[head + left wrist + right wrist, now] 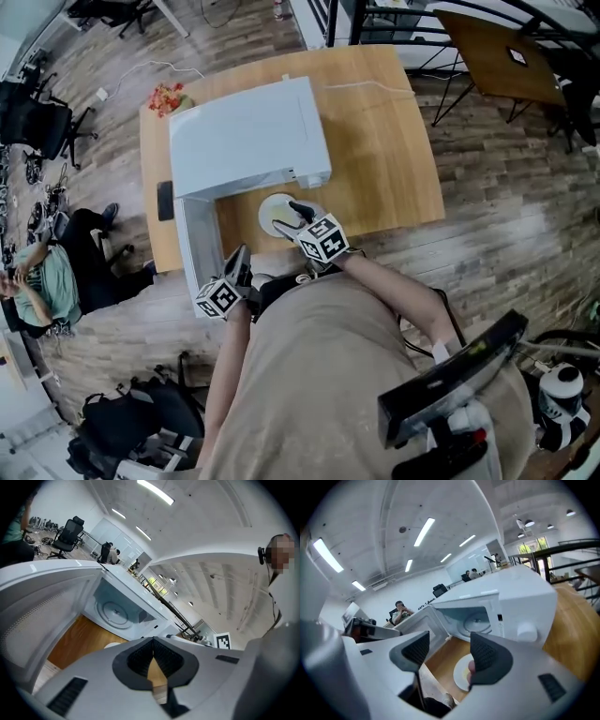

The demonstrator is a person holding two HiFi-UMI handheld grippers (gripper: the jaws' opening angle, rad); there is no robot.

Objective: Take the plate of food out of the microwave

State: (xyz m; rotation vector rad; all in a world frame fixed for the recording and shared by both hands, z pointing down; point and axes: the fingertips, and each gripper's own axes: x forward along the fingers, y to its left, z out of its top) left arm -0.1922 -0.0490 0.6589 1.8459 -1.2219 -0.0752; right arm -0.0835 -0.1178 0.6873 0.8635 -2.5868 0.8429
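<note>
A white microwave [248, 136] stands on the wooden table [394, 141] with its door [197, 246] swung open toward me. A white plate [274, 210] with pale yellow food rests on the table just in front of the open cavity. My right gripper [293, 219] hovers over the plate's near edge, open, with nothing between its fingers. The right gripper view shows the plate [461, 673] beyond the right gripper [450, 651] and the bare turntable [478, 619] inside. My left gripper [241, 256] is shut and holds nothing beside the door's outer end; in its own view the left gripper [153, 645] faces the cavity [115, 611].
A red bunch [167, 97] lies at the table's far left corner and a dark flat item [165, 200] at its left edge. A white cable [366, 86] runs behind the microwave. A person [47, 277] sits at left; a black bag [141, 412] lies on the floor.
</note>
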